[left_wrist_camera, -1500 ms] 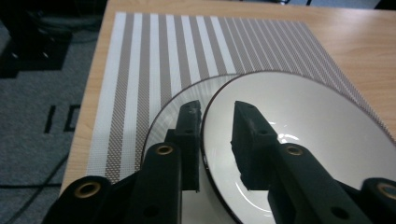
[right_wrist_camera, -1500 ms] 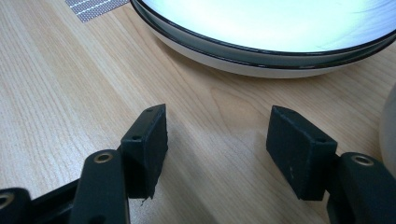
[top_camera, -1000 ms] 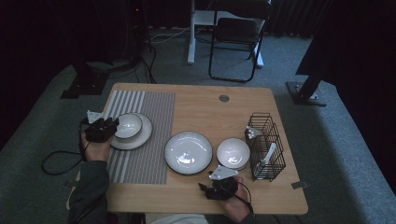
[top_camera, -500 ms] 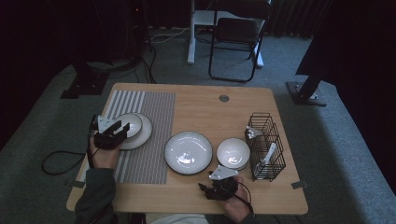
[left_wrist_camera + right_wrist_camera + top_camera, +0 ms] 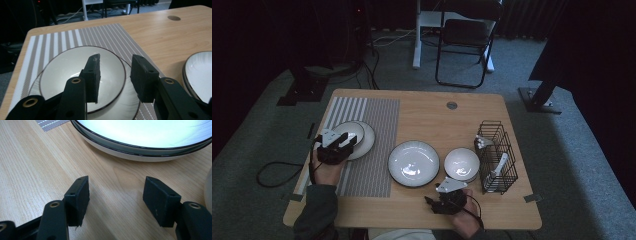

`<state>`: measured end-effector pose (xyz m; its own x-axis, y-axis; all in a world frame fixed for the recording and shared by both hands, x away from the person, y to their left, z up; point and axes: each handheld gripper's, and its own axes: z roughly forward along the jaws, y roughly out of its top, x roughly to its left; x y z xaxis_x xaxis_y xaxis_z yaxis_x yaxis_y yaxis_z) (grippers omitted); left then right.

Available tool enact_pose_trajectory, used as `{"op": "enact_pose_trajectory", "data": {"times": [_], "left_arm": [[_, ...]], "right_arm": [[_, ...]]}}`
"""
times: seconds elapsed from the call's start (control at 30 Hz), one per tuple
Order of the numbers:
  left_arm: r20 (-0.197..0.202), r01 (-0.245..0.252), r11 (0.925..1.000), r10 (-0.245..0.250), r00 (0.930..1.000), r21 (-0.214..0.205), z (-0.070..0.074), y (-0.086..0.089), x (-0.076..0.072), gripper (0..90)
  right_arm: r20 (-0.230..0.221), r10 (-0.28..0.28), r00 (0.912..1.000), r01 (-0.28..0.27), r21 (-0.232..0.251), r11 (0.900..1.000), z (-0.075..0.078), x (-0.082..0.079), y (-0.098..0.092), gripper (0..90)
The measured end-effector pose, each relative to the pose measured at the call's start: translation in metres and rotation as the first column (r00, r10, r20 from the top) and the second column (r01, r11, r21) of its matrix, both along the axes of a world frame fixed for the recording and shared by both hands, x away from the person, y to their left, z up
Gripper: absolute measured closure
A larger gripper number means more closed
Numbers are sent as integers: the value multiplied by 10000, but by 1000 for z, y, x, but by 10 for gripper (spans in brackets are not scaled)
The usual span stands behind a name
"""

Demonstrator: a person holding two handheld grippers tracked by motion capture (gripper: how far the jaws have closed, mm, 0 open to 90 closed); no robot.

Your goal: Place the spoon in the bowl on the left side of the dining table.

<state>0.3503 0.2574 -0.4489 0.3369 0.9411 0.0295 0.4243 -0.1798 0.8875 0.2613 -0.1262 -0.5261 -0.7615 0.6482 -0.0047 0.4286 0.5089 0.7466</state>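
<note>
1. High view: I am holding my left gripper at the near-left rim of the small bowl, which is sitting on a plate on the striped placemat at the table's left side.
2. In the left gripper view the jaws have just been opening – one pad is hanging inside the bowl, the other outside over the plate, and neither seems to be pressing on the rim, so I am gripping nothing.
3. My right gripper is resting low near the table's front edge, jaws apart over bare wood, just short of the large plate; nothing is between its pads.
4. A second bowl is waiting beside the wire basket on the right.
5. I am judging the step as a release – the bowl now set on its plate, the place setting being laid out.
6. Next I am needing to lift the left jaws clear of the rim without nudging the bowl, then pick the next dish.
</note>
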Motion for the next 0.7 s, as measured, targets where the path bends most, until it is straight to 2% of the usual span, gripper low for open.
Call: {"op": "enact_pose_trajectory", "data": {"times": [0.1,0.27,0.43,0.7], "left_arm": [[-111,231,9997,-232,9997,-79,-1,-3,0,594],[-121,495,9988,-495,9987,39,-2,-8,0,592],[-117,578,9983,-578,9983,66,-6,-10,2,583],[-168,673,9976,-671,9976,136,-9,-13,3,583]], "right_arm": [[-2,6,10000,-6,13,10000,0,0,0,373],[-31,-22,10000,22,15,10000,0,0,0,373],[-156,29,9999,-32,-167,9999,2,2,2,375],[-137,187,9997,-188,-137,9997,2,2,1,381]]}}
